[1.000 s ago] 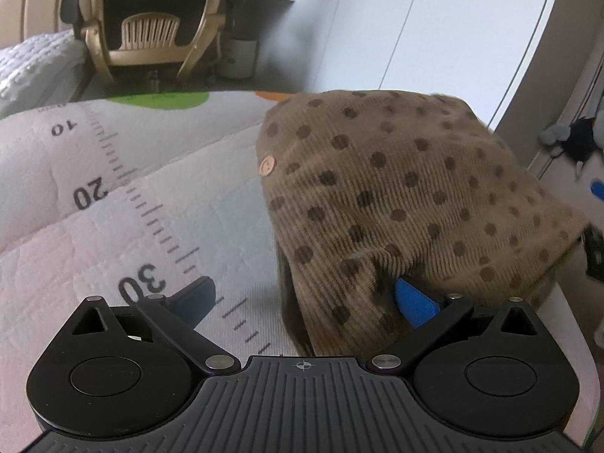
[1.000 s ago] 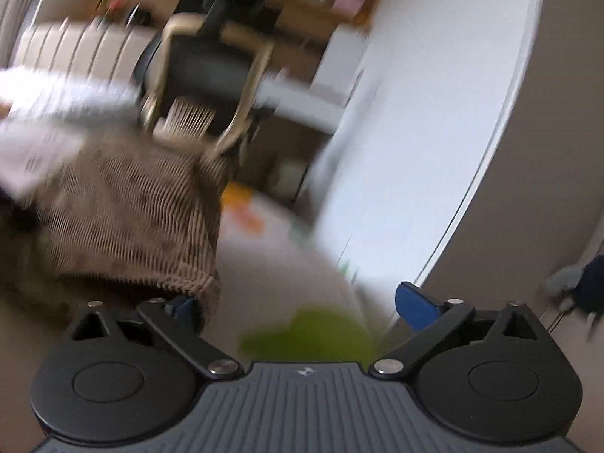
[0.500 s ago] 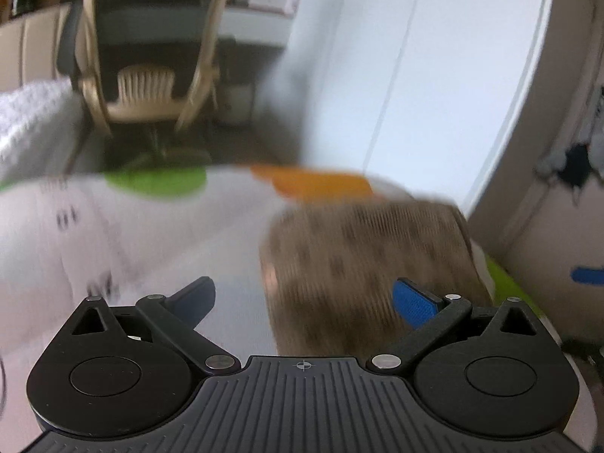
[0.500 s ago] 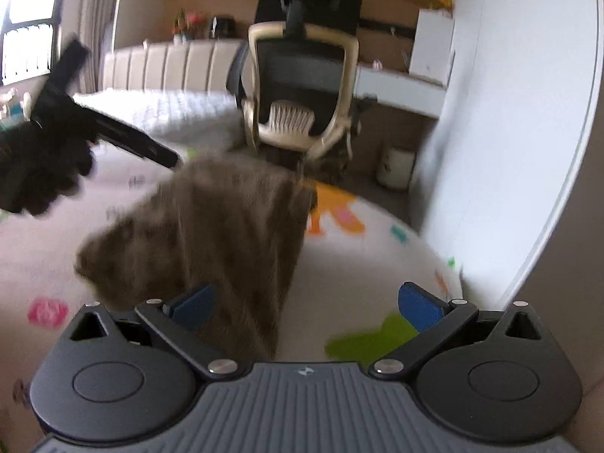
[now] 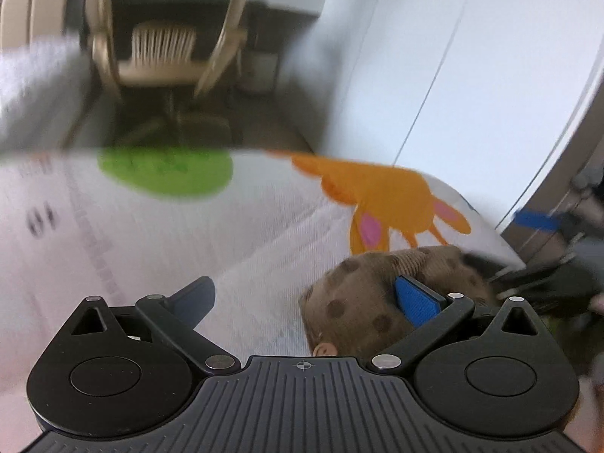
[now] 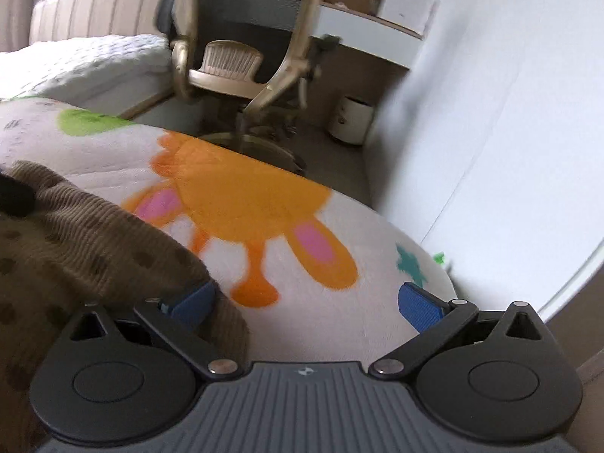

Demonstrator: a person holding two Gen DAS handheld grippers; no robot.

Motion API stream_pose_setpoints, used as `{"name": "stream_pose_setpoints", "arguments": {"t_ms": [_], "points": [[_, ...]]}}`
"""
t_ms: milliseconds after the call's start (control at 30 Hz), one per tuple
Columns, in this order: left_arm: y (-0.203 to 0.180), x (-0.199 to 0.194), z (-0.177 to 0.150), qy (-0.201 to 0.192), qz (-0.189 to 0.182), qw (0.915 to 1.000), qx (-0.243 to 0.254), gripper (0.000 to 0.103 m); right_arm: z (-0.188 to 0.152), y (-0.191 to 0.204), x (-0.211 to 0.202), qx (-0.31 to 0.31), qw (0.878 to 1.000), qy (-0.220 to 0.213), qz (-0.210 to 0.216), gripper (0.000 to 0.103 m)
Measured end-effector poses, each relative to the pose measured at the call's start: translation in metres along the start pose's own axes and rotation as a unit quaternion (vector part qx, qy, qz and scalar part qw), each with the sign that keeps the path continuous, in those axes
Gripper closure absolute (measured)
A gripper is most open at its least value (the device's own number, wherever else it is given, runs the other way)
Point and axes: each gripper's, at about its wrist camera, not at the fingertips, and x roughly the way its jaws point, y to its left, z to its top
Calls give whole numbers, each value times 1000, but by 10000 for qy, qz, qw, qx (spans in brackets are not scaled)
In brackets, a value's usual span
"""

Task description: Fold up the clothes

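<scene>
A: Where is the garment?

B: The brown dotted corduroy garment (image 5: 362,302) lies bunched on the printed play mat (image 5: 264,234), just this side of the orange animal print (image 5: 377,196). In the right wrist view the same cloth (image 6: 87,249) heaps up at the left, rumpled rather than flat.

A: And the tools?

B: The left hand-held gripper (image 5: 305,298) has its fingers spread wide with nothing between them; the blue pad of one finger (image 5: 415,298) stands in front of the cloth, and I cannot tell whether it touches. The right hand-held gripper (image 6: 305,302) is spread as well, one pad (image 6: 192,298) right at the edge of the cloth, the other over bare mat.

A: How far along is the folding?

B: Hard to settle. The garment is gathered into a thick lump, not a neat rectangle with squared edges. That fits a piece part-way through its folds, or one just dropped in a heap. From what shows, I judge it is not a tidy finished fold; flattening and squaring would remain.
</scene>
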Motion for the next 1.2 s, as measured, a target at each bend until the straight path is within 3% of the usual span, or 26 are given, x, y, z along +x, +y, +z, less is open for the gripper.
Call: {"name": "stream_pose_setpoints", "arguments": {"t_ms": [67,100,200,433,633,800,967,1100,1200], "points": [[12,13,-4,125,-314,9982,-504,0,0,-7,-16,154,9996,-207,-112,0],[13,14,-5,66,-352,9977,-569,0,1,-10,-30,257,9990,-350,73,0],[3,11,-6,-31,-196,9993,-305,0,1,-16,-76,633,9885,-801,1114,0],[-9,2,-8,-196,138,9997,70,0,-39,49,-80,62,9633,-94,2682,0],[-17,-10,-8,-310,382,9981,378,0,-51,59,-73,-139,9646,-179,2629,0],[-7,-31,-16,-408,103,9989,200,0,-53,54,-75,-153,9646,-190,2627,0],[4,-34,-41,-126,-920,9950,-362,0,-56,49,-77,-167,9646,-201,2626,0],[8,-28,-62,167,-1713,9822,-758,0,-54,35,-88,-167,9657,-151,2588,0],[9,-23,-67,230,-2111,9721,-999,0,-47,3,-105,254,9733,-426,2242,0]]}}
